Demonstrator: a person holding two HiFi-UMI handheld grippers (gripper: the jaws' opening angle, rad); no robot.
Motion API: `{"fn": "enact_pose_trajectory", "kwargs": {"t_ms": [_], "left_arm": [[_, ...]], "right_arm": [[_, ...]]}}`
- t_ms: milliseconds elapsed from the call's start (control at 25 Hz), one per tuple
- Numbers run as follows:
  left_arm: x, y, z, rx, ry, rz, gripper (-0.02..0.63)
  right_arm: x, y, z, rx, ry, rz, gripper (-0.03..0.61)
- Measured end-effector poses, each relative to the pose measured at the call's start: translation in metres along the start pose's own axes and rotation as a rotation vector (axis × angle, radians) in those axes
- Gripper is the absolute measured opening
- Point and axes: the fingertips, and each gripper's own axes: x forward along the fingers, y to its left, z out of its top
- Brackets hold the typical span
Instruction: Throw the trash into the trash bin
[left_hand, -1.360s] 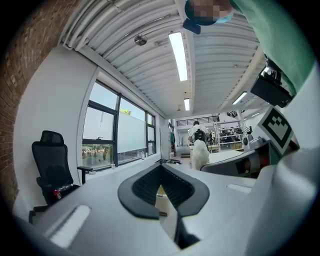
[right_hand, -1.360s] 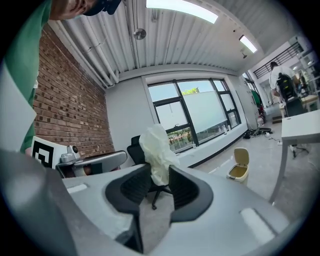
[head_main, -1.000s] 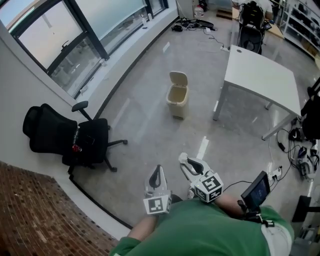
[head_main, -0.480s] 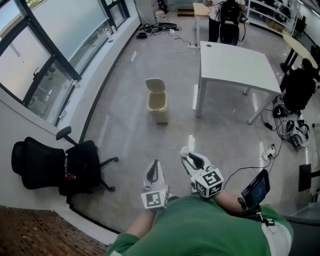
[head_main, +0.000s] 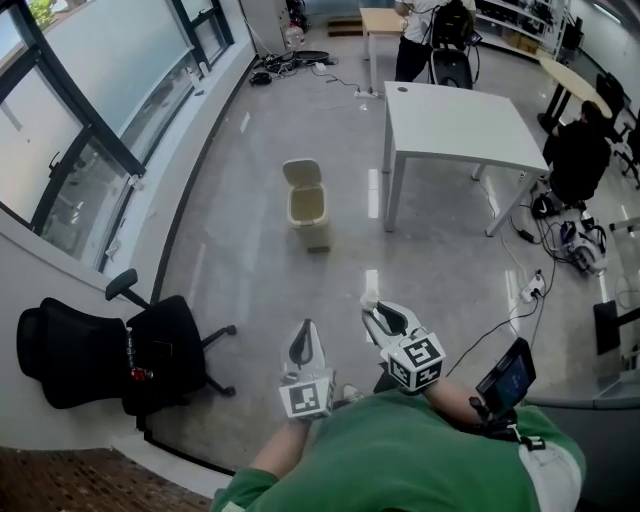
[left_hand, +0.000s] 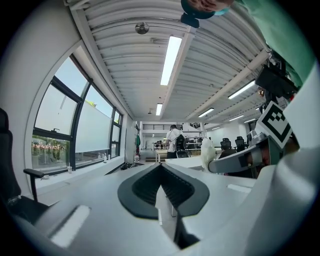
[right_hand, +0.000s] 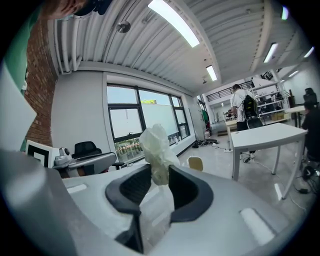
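Observation:
A beige trash bin (head_main: 306, 206) with its lid flipped up stands on the grey floor, well ahead of both grippers; it shows small in the right gripper view (right_hand: 195, 163) too. My right gripper (head_main: 369, 304) is shut on a crumpled white piece of trash (right_hand: 156, 144), which sticks up from between the black pads (right_hand: 187, 192). In the left gripper view that trash (left_hand: 206, 153) shows off to the right. My left gripper (head_main: 305, 326) is held beside the right one, pointing level, with its jaws shut and nothing between them (left_hand: 161, 167).
A white table (head_main: 455, 125) stands right of the bin, and a person (head_main: 425, 40) is at desks behind it. Low on the left, by the window wall, sits a black office chair (head_main: 95, 355). Cables and a power strip (head_main: 530, 288) lie on the floor at right.
The head view has swung: bin and table have slid left and the chair has dropped toward the lower left. Both grippers keep their place, the right still shut on the trash.

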Motion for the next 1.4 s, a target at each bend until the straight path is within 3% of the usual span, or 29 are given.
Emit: {"fn": "enact_pose_trajectory", "kwargs": {"t_ms": [520, 960, 1240, 1400], "left_arm": [[0.042, 0.014, -0.023, -0.047, 0.042, -0.039, 0.006], [0.129, 0.023, -0.014, 0.002, 0.077, -0.006, 0.006], [0.172, 0.016, -0.012, 0.020, 0.088, 0.060, 0.006], [0.189, 0.008, -0.016, 0.029, 0.089, 0.057, 0.006]], "right_arm": [[0.031, -0.026, 0.005, 0.020, 0.020, -0.073, 0.113], [0.096, -0.080, 0.034, 0.060, 0.008, -0.015, 0.112], [0.123, -0.123, 0.044, 0.048, 0.028, 0.036, 0.112], [0.131, -0.138, 0.048, 0.035, 0.032, 0.053, 0.112]]}}
